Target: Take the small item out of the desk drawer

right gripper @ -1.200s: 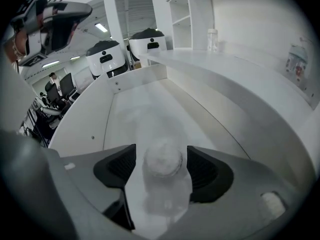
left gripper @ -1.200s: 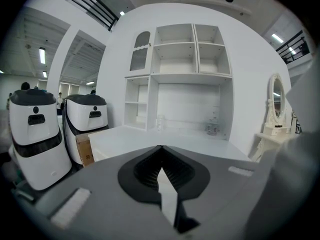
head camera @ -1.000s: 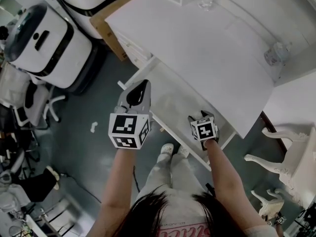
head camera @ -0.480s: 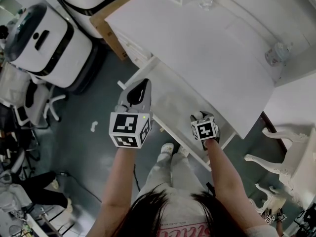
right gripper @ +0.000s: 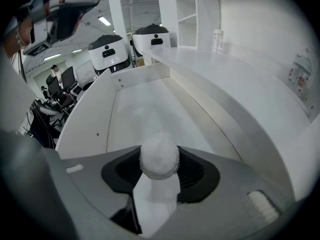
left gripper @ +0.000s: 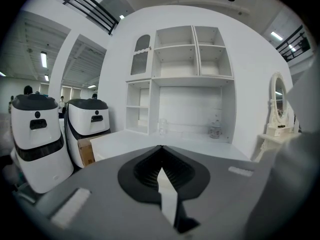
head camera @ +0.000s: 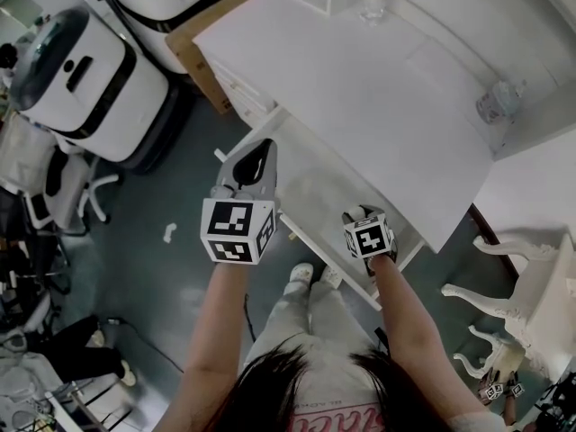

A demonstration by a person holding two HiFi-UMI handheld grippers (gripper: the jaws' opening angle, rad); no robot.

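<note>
Between the 2 jaws of the right gripper (right gripper: 159, 153) sits a small white fuzzy ball (right gripper: 159, 163), the item we are after. The jaws have just been closing and now clamp it from both sides at their tips. We point this gripper steeply down into the open drawer (right gripper: 89, 121), at its right front corner, because the ball sits low, near the drawer's floor. Whether it touches that floor we cannot tell. The rest of the drawer looks bare and white.

Just to the left, the left gripper (left gripper: 161, 148) hovers above the drawer's left end. It is held nearly level, its jaws clenched together with nothing between them. We judge it is parked there to keep out of the right hand's path.

Next out, the desk (head camera: 360, 88) overhangs the back part of the drawer. The way out for the ball is therefore up and toward us, over the drawer's front wall, and nothing else seems to block it. Below the drawer's front we see our own shoes (head camera: 304, 271) on the dark floor.

Farther off, a glass jar (head camera: 498, 103) stands on the desk's right end, and white shelves (left gripper: 192, 79) rise behind the desk. 2 white machines (head camera: 81, 79) with black fronts and a cardboard box (head camera: 192, 48) stand left of the desk. An ornate white chair (head camera: 531, 286) stands to its right, well apart from both grippers.
</note>
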